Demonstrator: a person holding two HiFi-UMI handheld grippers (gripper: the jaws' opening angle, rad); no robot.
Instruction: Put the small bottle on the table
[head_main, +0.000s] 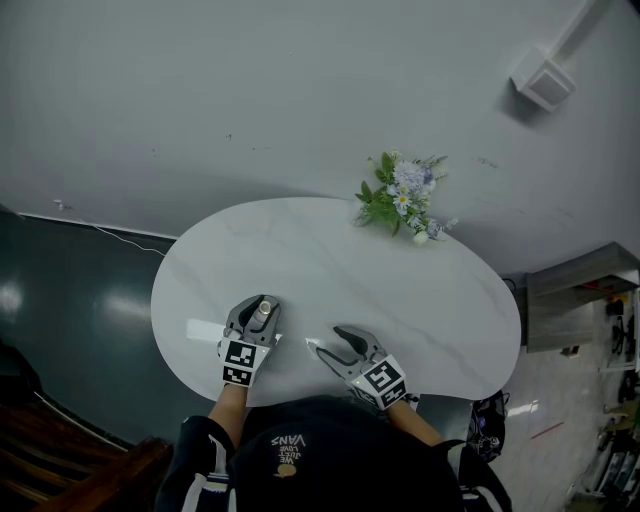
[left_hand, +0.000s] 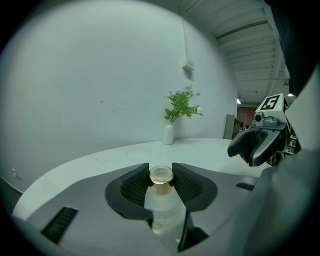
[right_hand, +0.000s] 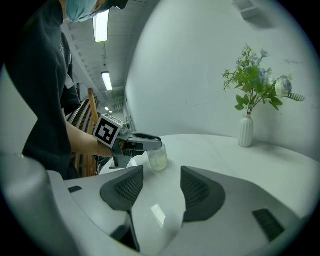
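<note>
1. The bench (head_main: 330, 260) is a white oval top and the surface the task aims at. It is bare apart from a vase of flowers (head_main: 402, 200) at its far edge, well apart from both claws.
2. The right claw (right_hand: 161, 186) has its jaws apart with nothing between them. It sits low over the near edge of the bench, near the left claw, and has no share in the hold.
3. The left claw (head_main: 262, 305) is clamped on the small bottle, with its ribbed pads (left_hand: 134, 187) against the top of the bottle from either side. It is over the near-left part of the bench.
4. The small bottle (left_hand: 162, 212) stands upright with its pale, clear body below the jaws. In the right gripper view its base appears to meet the bench, but whether it rests there fully or hangs just above cannot be told.
5. The gold cap (left_hand: 161, 176) is the part gripped, and it is centred between the two pads.
6. Judged progress:
   - Done: the bottle is over the bench and at, or very nearly at, its surface.
   - Left: confirm the base is seated, part the jaws of the left claw, and draw that claw clear.
   - Risk: the grip is high on a narrow neck, so a sideways drag on withdrawal could tip the bottle.
</note>
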